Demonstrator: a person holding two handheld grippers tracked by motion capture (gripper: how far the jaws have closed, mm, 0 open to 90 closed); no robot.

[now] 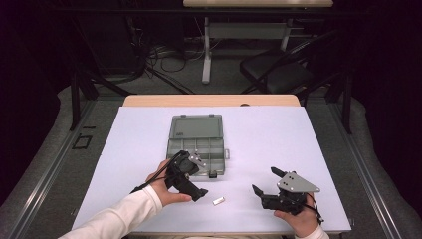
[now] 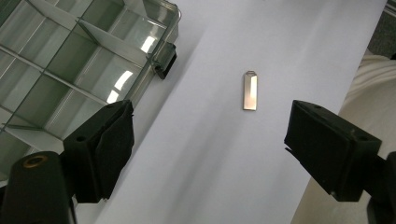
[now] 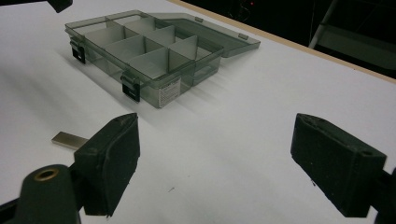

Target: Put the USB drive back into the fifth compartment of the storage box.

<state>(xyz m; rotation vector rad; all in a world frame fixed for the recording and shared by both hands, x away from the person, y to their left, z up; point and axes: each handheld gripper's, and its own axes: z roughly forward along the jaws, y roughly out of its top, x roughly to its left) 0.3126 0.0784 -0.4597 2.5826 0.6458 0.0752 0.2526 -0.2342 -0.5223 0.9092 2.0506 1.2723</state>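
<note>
A small flat silver metal piece (image 1: 218,201) lies on the white table, between the two hands; it shows close up as a silver piece (image 2: 250,90) in the left gripper view and as a silver piece (image 3: 69,139) partly behind a jaw in the right gripper view. A clear grey compartment box (image 1: 196,145) stands open mid-table, lid laid back, compartments looking empty. My left gripper (image 1: 193,185) hovers open just left of the silver piece, beside the box's front edge. My right gripper (image 1: 265,180) is open at the front right, nothing between its jaws.
The compartment box (image 3: 140,56) has two black latches on its front wall. The white table top (image 1: 278,139) has a wooden strip along its far edge. Beyond it stand a black chair (image 1: 278,69), a table leg and floor cables.
</note>
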